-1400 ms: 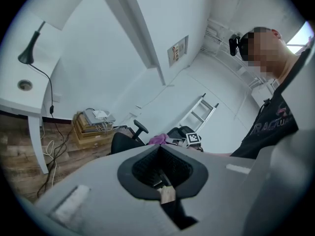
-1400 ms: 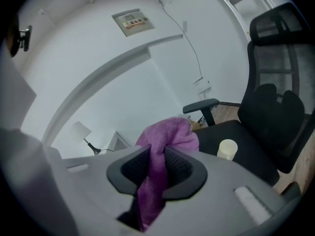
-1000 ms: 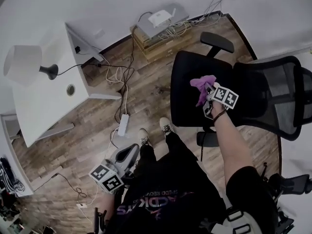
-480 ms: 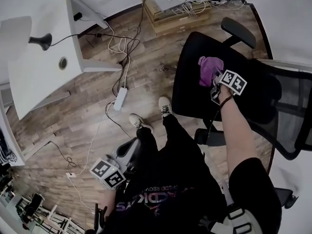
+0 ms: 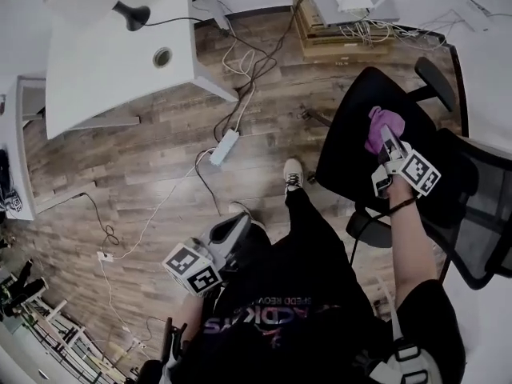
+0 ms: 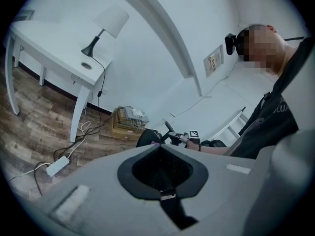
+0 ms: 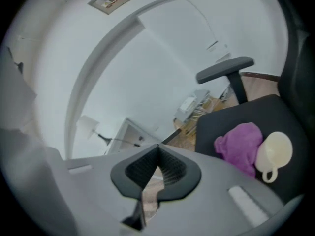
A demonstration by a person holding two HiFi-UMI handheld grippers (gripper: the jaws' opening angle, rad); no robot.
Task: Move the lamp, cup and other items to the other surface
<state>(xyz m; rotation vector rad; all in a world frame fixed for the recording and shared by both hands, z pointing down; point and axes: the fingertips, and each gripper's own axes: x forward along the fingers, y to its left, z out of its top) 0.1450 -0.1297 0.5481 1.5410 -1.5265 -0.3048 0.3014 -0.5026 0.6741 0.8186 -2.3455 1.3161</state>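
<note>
A purple cloth [image 5: 381,125] lies on the seat of the black office chair [image 5: 350,154]. In the right gripper view a cream cup [image 7: 273,153] lies right beside the purple cloth [image 7: 239,144]. My right gripper [image 5: 390,137] hovers just over the cloth; its jaws have just been closing and are shut on nothing [image 7: 158,147]. The lamp [image 5: 132,11], with a white shade and black base, stands on the white desk [image 5: 104,70] at the far left. My left gripper [image 5: 245,223] is low by the person's legs, shut and empty [image 6: 157,144].
Cables and a white power strip [image 5: 225,146] trail over the wood floor between desk and chair. A stack of boxes with a white router [image 5: 344,10] stands against the far wall. The chair's armrest [image 5: 436,82] and mesh back [image 5: 488,214] rise at the right.
A second ago the purple cloth hung from my right gripper; now it lies on the chair seat and the gripper has drawn back, shut. The head view has swung, so the desk shows further right.
</note>
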